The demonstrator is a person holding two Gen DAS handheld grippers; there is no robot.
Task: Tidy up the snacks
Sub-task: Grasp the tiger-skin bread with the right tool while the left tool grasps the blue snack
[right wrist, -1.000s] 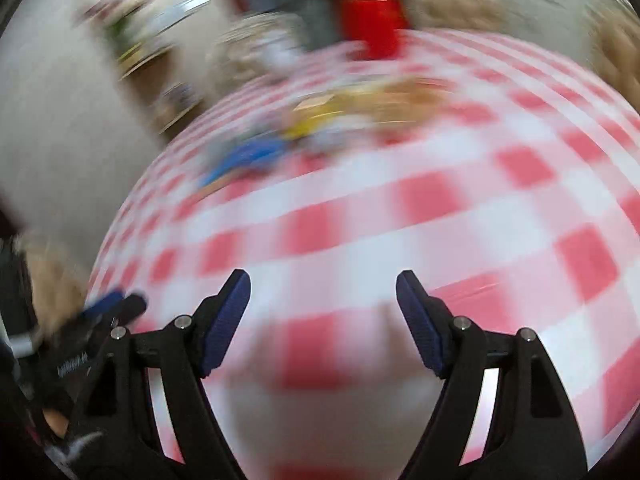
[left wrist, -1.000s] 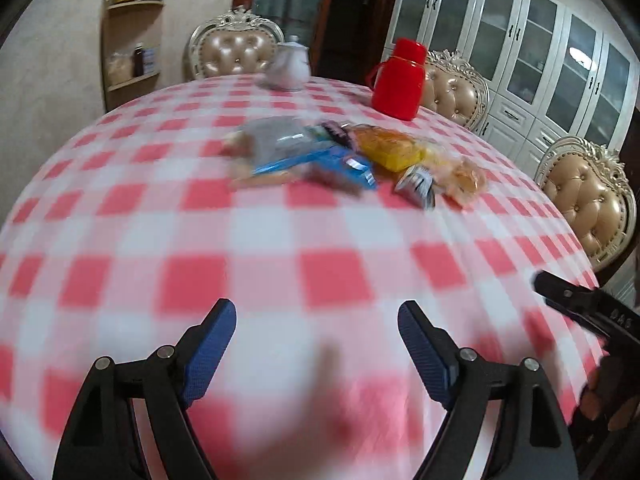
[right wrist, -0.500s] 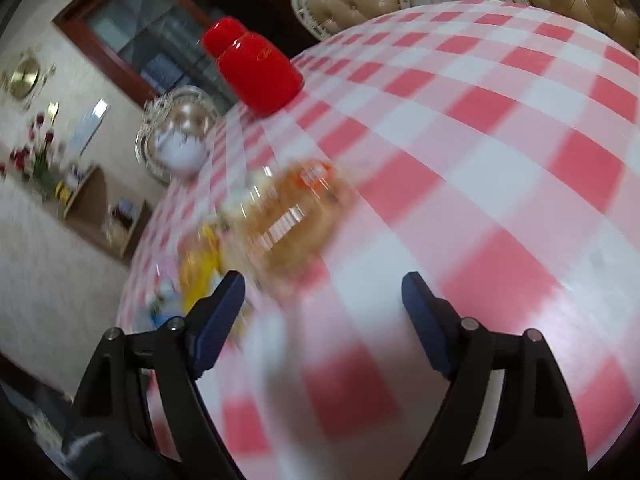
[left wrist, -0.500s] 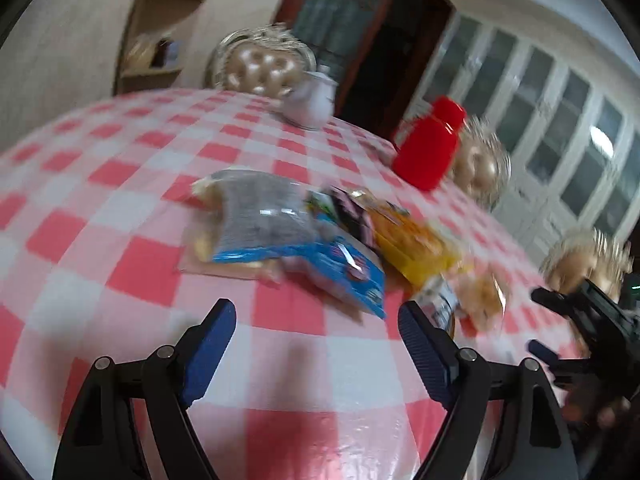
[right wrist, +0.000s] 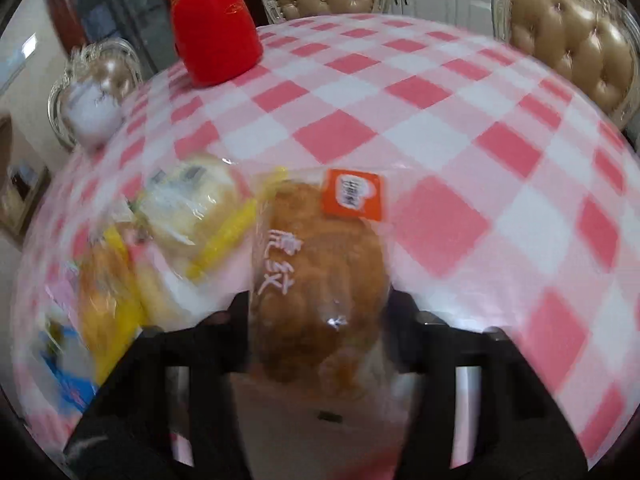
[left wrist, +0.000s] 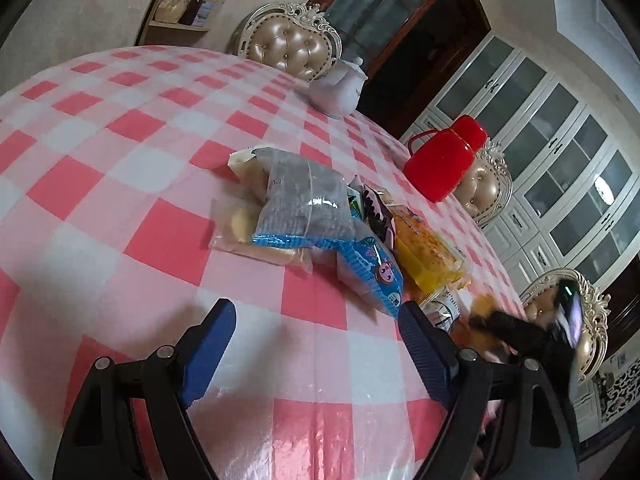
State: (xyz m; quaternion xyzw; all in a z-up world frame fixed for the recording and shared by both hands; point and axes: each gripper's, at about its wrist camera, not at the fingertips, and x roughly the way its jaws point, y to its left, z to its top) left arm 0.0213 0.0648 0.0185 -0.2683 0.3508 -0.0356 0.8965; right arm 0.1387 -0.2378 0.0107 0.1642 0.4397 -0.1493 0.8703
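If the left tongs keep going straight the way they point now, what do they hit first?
Probably the blue snack packet at the near edge of the pile; only bare tablecloth lies before it. The left tongs are open and empty. Depth is uncertain.

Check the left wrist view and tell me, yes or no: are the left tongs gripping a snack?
No. The left tongs stand open over bare checked tablecloth, with the blue snack packet lying beyond their tips, untouched.
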